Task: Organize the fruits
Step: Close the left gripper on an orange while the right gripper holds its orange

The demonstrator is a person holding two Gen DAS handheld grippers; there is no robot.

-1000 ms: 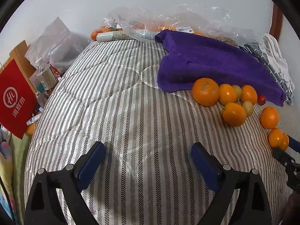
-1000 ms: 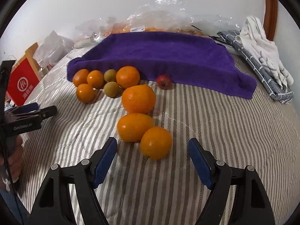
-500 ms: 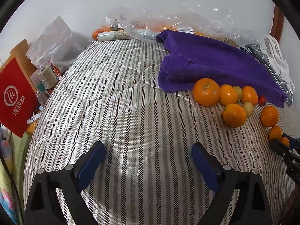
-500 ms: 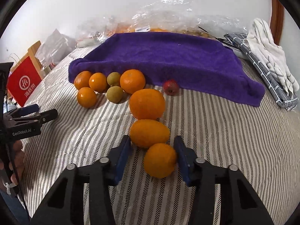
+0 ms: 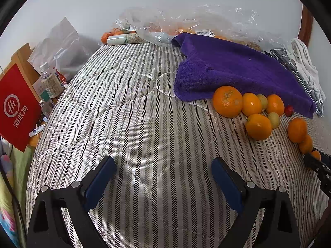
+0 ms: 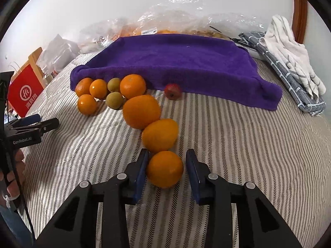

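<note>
Several oranges, two green fruits (image 6: 114, 100) and a small red fruit (image 6: 172, 91) lie on a striped bed beside a purple towel (image 6: 175, 62). My right gripper (image 6: 167, 169) has its jaws around the nearest orange (image 6: 164, 169); the left pad touches it, a small gap shows at the right pad. Behind it sit a second orange (image 6: 159, 135) and a large orange (image 6: 141, 111). My left gripper (image 5: 163, 180) is open and empty over bare striped cover, left of the fruit group (image 5: 227, 101). The towel (image 5: 238, 72) also shows in the left wrist view.
Clear plastic bags with more oranges (image 5: 165, 26) lie at the back by the wall. Folded checked and white cloths (image 6: 289, 62) lie at the right. A red sign (image 5: 16, 107) and bottles (image 5: 50, 82) stand off the bed's left edge.
My right gripper moved forward and narrowed its jaws around the nearest orange. My left gripper stayed open and almost still.
</note>
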